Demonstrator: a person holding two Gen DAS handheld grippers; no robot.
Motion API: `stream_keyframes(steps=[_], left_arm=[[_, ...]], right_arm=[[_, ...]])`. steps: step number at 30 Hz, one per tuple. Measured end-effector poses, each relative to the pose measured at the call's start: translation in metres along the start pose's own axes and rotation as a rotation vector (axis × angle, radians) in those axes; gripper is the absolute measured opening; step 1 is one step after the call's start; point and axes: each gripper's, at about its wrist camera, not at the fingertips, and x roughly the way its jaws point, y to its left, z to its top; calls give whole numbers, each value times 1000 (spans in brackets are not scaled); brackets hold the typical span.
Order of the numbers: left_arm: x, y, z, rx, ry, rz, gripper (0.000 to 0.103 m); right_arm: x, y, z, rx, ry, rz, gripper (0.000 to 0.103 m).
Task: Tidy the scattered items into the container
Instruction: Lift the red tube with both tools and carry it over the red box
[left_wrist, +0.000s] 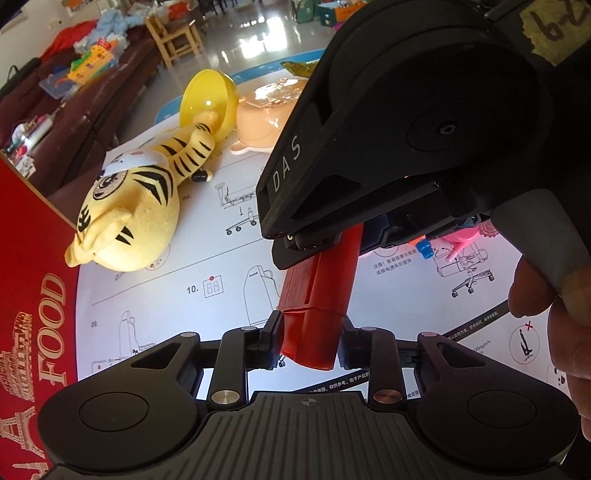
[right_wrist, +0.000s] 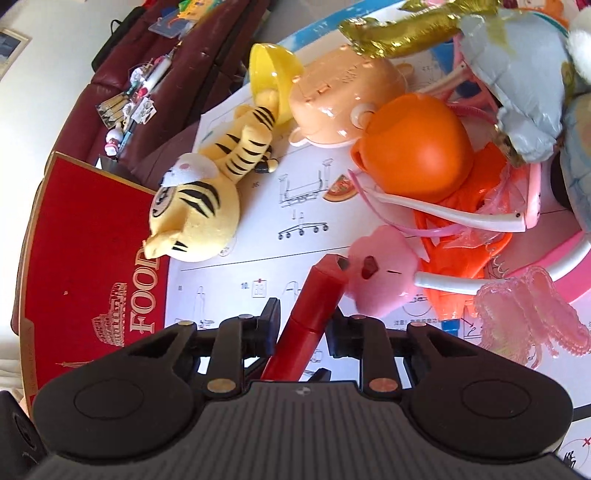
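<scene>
While both grippers — left gripper (left_wrist: 308, 341), right gripper (right_wrist: 301, 326) — have their fingers clamped narrowly on the red bar (left_wrist: 319, 295) above the counter (left_wrist: 207, 266), opposing pulls risk twisting it loose short of the red box (left_wrist: 33, 295).

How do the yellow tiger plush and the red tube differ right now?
The tiger plush is soft, striped yellow; the red tube is rigid, plain red. The plush lies free on the paper sheet; the tube is clamped by both grippers. Neither is in the red box yet.

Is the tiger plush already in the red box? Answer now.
No, the tiger plush lies on the instruction sheet beside the red box.
</scene>
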Motion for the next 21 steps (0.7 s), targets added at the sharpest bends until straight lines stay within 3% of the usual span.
stream_keyframes(steps=[7, 13, 21], left_arm=[[-14, -4, -5, 23, -33, 23, 20], [-36, -11, -17, 48, -106, 63, 20], [-51, -12, -18, 38, -138, 84, 20]], right_arm=[[-13, 16, -5, -45, -33, 12, 25], [-30, 23, -11, -46, -75, 51, 25], [-43, 37, -26, -77, -92, 66, 25]])
